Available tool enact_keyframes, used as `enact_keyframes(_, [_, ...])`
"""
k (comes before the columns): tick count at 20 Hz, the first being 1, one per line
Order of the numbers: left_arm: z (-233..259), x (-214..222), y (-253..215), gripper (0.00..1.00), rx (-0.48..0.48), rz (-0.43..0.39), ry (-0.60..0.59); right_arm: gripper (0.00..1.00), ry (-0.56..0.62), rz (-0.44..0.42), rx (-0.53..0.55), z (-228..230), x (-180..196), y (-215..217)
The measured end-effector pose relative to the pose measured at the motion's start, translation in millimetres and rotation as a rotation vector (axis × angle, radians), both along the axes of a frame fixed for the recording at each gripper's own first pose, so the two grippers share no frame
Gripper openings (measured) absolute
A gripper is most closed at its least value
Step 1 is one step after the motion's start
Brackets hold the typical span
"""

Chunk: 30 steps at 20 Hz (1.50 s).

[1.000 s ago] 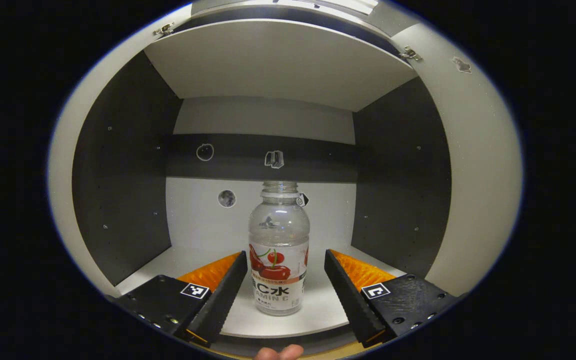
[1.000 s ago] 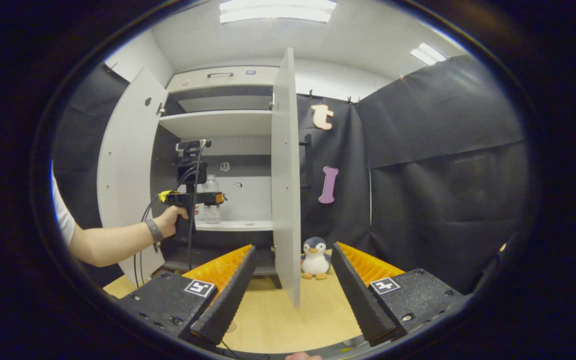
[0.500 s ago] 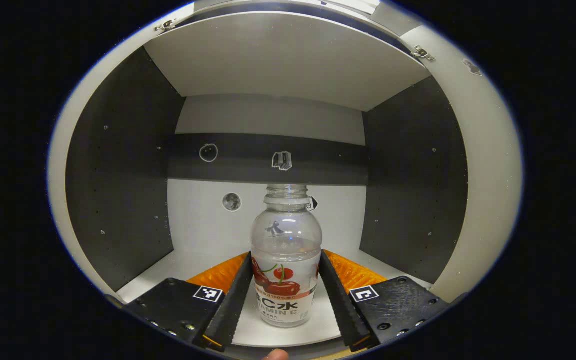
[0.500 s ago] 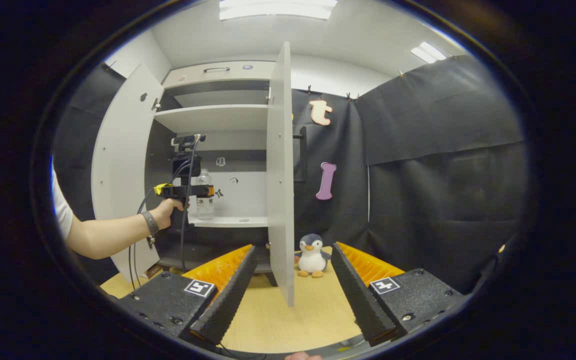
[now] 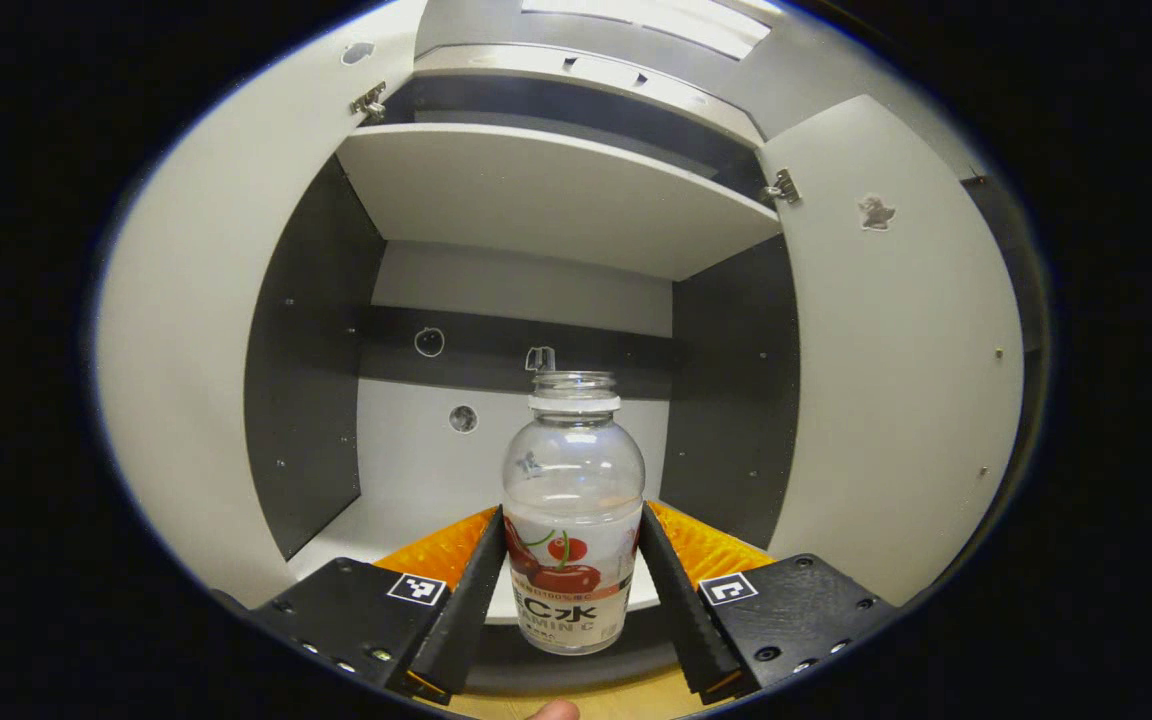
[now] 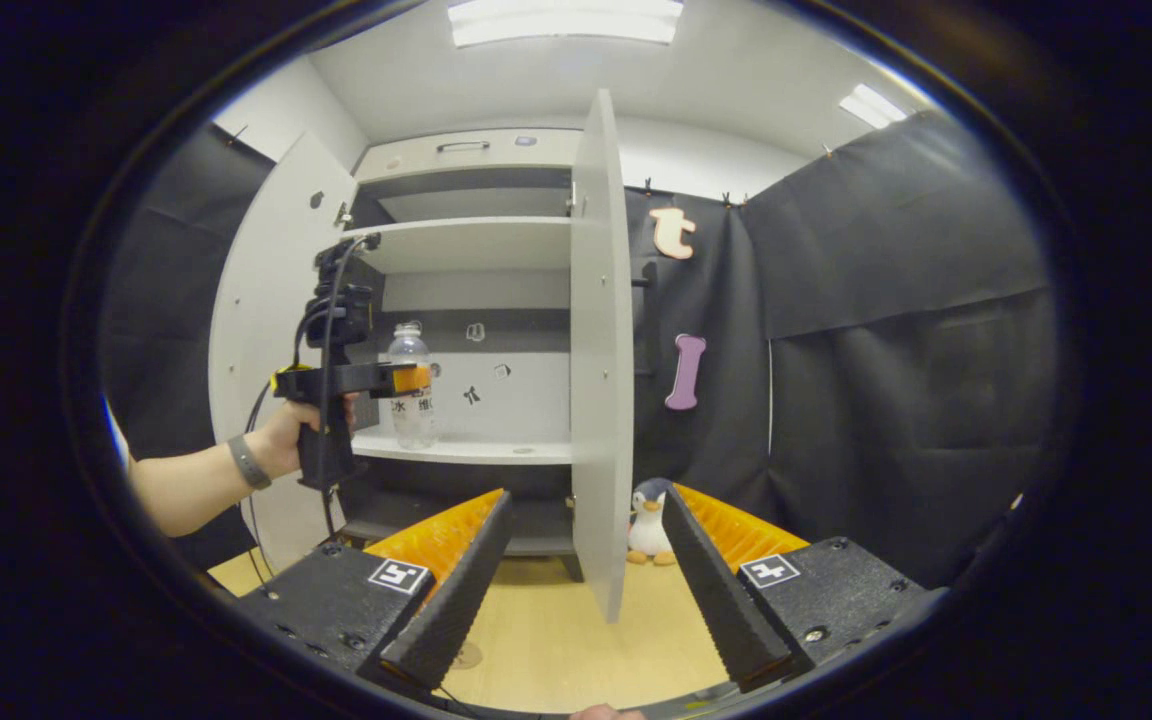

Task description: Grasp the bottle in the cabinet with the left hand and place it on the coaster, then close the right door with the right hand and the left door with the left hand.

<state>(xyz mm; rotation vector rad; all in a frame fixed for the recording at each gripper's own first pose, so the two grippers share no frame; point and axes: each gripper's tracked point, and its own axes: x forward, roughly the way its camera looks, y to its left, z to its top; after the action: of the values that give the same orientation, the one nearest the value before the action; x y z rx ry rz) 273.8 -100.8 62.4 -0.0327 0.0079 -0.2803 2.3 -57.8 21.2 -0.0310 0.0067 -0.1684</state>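
Jaws, left gripper (image 5: 570, 580): closed on the bottle (image 5: 572, 520), both fingers pressed against its labelled lower body. Jaws, right gripper (image 6: 584, 570): spread wide, holding nothing.

Bottle: clear plastic, no cap, upright, in your left grip at the front edge of the cabinet's lower shelf (image 6: 466, 450). Its base appears just clear of the shelf lip, though the right gripper view does not settle whether it is lifted free.

Right door (image 6: 600, 350): open, standing edge-on ahead of your right gripper. Left door (image 6: 266, 330): open, swung out beside your left hand (image 6: 286, 445).

Table (image 6: 546, 640): light wood, below the cabinet. Toy penguin (image 6: 648, 520): on the table behind the right door.

Coaster: not identified with confidence; a faint round mark lies on the table near your right gripper's left finger.

Progress: grasp done, by the look of it. Remaining: carry the bottle out, set it on the coaster, release, then close the right door and the left door.
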Motion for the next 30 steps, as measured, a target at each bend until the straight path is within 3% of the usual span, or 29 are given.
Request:
enact_keyframes(1, [-4.4, -16.9, 1.2, 0.80, -0.009, -0.012, 0.005, 0.98, -0.007, 0.011, 0.002, 2.4, 1.1, 3.7])
enact_keyframes(5, [-29.5, -69.6, 11.3, 0.77, -0.055, 0.001, -0.011, 0.98, -0.036, 0.042, 0.021, 11.5, -1.6, 13.5])
enact_keyframes(7, [-52.5, -91.2, 18.0, 0.80, -0.037, 0.034, -0.014, 0.98, -0.037, 0.049, 0.024, 14.0, -5.7, 15.0])
enact_keyframes(8, [-66.9, -101.5, 20.6, 0.77, -0.030, 0.051, -0.010, 0.98, -0.035, 0.052, 0.027, 14.8, -7.1, 15.9])
enact_keyframes(10, [-100.6, -121.9, 21.2, 0.80, -0.012, 0.074, 0.000, 0.98, -0.026, 0.057, 0.031, 15.7, -10.4, 17.8])
enact_keyframes(15, [-190.3, -163.2, 4.2, 0.77, 0.064, 0.113, 0.066, 0.98, -0.010, 0.075, 0.004, 19.8, -25.2, 26.1])
enact_keyframes(21, [-270.7, -188.0, -21.6, 0.77, 0.051, 0.100, 0.136, 0.98, -0.049, 0.093, -0.027, 41.3, -39.5, 37.7])
enact_keyframes(25, [-291.2, -189.0, -28.8, 0.77, 0.093, 0.094, 0.095, 0.98, -0.019, 0.077, -0.069, 40.3, -43.3, 36.4])
enact_keyframes(26, [-295.2, -188.0, -30.4, 0.81, 0.097, 0.085, 0.101, 0.98, -0.011, 0.076, -0.072, 39.2, -43.6, 36.8])
enact_keyframes(27, [-299.3, -187.7, -30.8, 0.77, 0.102, 0.081, 0.104, 0.98, -0.007, 0.080, -0.070, 38.8, -44.6, 37.9])
enact_keyframes(28, [-302.5, -188.1, -30.3, 0.80, 0.110, 0.082, 0.099, 0.98, 0.000, 0.085, -0.067, 38.1, -44.3, 40.1])
enact_keyframes(30, [-308.3, -196.3, -31.6, 0.77, 0.123, 0.080, 0.085, 0.98, 0.010, 0.088, -0.059, 34.0, -44.0, 40.0])
